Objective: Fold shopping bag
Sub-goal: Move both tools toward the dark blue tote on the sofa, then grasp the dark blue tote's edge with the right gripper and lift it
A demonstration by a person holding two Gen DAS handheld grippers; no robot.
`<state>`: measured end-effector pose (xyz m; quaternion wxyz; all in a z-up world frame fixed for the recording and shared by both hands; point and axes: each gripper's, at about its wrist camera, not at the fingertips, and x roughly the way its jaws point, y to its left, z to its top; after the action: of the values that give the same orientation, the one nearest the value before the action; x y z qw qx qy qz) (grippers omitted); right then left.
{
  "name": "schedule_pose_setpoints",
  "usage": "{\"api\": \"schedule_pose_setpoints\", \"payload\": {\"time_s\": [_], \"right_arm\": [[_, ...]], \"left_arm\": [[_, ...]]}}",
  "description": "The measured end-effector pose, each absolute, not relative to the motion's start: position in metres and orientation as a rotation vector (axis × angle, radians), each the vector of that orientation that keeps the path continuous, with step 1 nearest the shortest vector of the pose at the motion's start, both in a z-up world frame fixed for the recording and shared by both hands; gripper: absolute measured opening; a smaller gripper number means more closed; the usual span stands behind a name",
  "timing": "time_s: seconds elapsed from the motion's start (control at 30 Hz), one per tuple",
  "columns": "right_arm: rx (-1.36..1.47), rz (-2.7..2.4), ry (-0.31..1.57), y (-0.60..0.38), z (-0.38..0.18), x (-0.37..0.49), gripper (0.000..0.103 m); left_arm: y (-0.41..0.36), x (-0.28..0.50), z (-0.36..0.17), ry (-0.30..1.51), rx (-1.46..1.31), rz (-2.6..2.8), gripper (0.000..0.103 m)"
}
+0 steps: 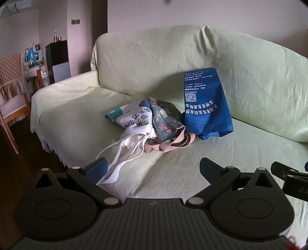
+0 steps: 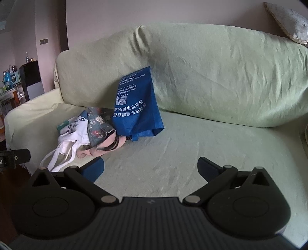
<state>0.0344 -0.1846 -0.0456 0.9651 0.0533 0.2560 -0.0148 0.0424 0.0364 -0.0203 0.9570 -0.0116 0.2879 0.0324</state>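
Pale green covered sofa (image 1: 173,63) (wrinkled), pinkish walls (image 1: 134,13), dark floor (image 1: 11,173).

Blue bag (image 1: 207,103): matt cloth, prob. nonwoven.

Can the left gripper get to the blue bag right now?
Probably yes. The left gripper is open, and bare sofa lies between it and the blue bag. The white bag's straps sit off to its left.
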Motion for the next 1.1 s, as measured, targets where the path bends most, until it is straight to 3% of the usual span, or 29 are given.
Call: {"api": "schedule_pose_setpoints", "payload": {"time_s": [0.73, 1.1], "right_arm": [[0.116, -0.011, 0.501, -0.188, -0.058, 0.068, 0.102], [0.076, 0.009, 0.366, -0.186, -0.074, 0.095, 0.102]], "left_arm": [[0.032, 0.084, -0.042, 0.637, 0.014, 0.051, 0.102], [0.036, 0.118, -0.066, 0.678, -0.004, 0.041, 0.102]]}}
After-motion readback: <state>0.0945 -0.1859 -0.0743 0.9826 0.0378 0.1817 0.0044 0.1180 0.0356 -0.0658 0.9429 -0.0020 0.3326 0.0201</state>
